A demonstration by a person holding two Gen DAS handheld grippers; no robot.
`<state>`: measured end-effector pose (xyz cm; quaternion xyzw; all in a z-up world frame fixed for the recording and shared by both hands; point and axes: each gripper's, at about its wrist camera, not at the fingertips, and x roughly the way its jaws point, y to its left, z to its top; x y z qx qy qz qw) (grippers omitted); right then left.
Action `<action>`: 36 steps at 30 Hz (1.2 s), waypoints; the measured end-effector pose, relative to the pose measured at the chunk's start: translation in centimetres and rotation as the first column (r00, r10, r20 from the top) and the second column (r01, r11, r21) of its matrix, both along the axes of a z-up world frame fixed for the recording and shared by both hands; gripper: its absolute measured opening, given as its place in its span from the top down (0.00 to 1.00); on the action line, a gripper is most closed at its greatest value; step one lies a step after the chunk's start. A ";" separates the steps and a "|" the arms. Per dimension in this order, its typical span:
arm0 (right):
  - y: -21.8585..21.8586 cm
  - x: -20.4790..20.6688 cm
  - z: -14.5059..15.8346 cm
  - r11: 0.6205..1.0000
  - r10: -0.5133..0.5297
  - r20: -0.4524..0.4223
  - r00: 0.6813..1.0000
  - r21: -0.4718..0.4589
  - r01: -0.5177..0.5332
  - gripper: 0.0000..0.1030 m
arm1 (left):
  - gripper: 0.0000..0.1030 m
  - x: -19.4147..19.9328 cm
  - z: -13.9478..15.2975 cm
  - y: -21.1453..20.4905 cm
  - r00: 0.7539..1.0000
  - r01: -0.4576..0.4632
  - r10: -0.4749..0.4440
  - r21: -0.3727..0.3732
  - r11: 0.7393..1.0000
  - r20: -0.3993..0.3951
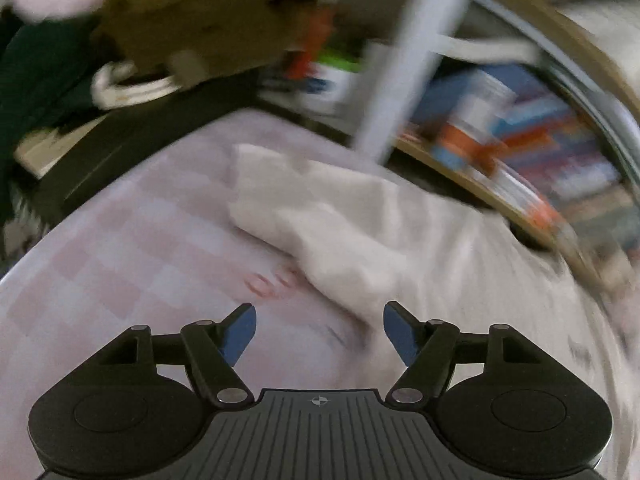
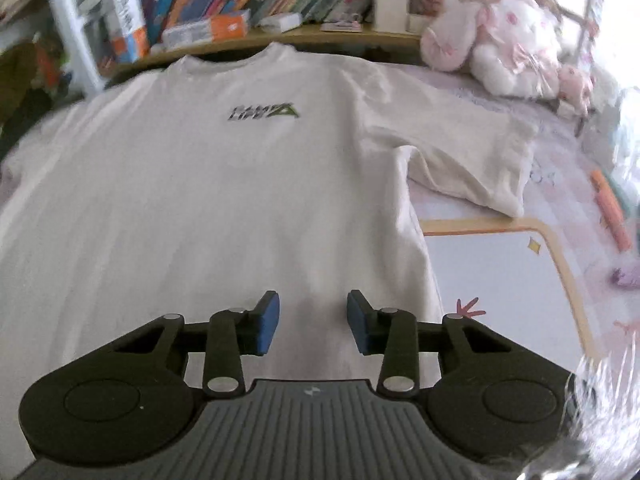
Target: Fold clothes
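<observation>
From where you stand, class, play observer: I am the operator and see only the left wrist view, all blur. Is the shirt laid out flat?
Observer: Yes. The right wrist view shows the cream T-shirt spread face up, collar toward the bookshelf.
Operator: Any print on it?
Observer: A dark and green logo sits on the chest.
Operator: Where are the right tongs?
Observer: The right tongs are open above the hem, gripping nothing.
Operator: Anything beside the shirt?
Observer: A pink plush toy lies past the far sleeve.

my pads [image 2: 267,322] blue | T-shirt [image 2: 200,200] cream, dark-and-green logo [image 2: 264,112] | bedsheet [image 1: 120,240] pink-lilac checks | plush toy [image 2: 500,40] pink-white
</observation>
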<state>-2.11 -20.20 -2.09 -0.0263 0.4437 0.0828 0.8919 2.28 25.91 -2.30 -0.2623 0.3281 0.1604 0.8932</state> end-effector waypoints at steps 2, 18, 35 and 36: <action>0.3 -0.6 0.0 1.000 0.015 0.000 1.000 -0.019 -0.015 0.65 | 0.31 1.0 -0.4 1.5 0.998 -0.058 0.059 -0.074 0.996 0.010; -0.4 -1.6 -0.2 0.997 0.071 0.034 0.997 0.010 -0.072 0.61 | 0.94 5.8 -1.4 3.2 0.938 -0.345 0.339 -0.142 0.928 -0.069; -0.4 -1.1 -0.4 0.987 0.158 0.040 0.987 0.021 -0.159 0.51 | 0.46 9.7 -1.6 -22.6 0.761 0.634 -0.508 0.629 0.449 -0.404; -0.4 -1.1 -0.4 0.986 0.163 0.041 0.986 0.022 -0.164 0.51 | 0.30 9.3 -1.4 -22.4 0.764 0.630 -0.517 0.617 0.471 -0.386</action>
